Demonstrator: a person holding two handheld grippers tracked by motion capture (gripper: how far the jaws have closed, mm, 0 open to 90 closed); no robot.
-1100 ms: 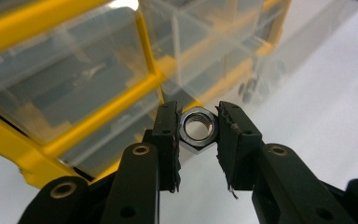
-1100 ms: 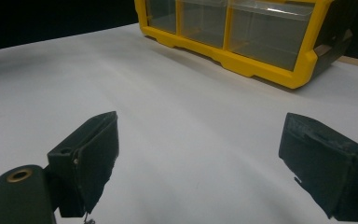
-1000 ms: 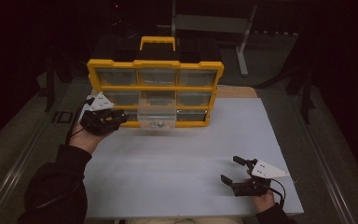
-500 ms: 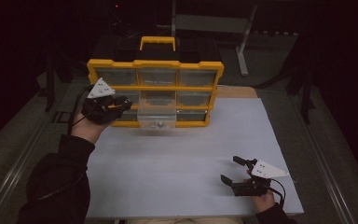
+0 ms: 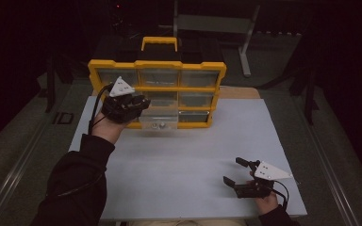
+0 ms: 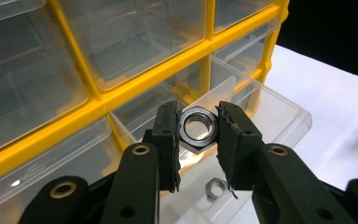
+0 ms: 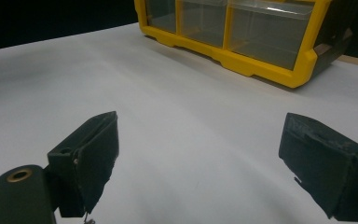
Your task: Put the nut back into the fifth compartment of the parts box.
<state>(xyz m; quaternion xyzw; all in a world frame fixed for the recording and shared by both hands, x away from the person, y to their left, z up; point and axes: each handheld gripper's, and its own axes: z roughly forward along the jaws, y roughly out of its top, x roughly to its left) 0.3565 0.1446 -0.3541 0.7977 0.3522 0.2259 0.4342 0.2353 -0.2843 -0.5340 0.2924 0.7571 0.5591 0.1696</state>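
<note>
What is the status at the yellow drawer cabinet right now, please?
Left gripper shut on a nut, above the pulled-out drawer. Right gripper open, idle on the table. Another nut in the drawer; nothing blocking.

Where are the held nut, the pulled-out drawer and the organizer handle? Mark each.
nut (image 6: 197,129), left gripper view, on its front face.
drawer (image 5: 159,119), high view, on its clear front wall.
handle (image 5: 159,41), high view, on its top bar.

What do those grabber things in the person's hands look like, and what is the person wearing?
Each hand-held gripper, the left one and the right one, is black with two chunky black jaws. The jaw arms have small brass-coloured rivets, and the pads look rough and worn at the edges. A pale grey three-cornered plate sits on top of each, and a black cable trails away. The person wears dark long sleeves.
</note>
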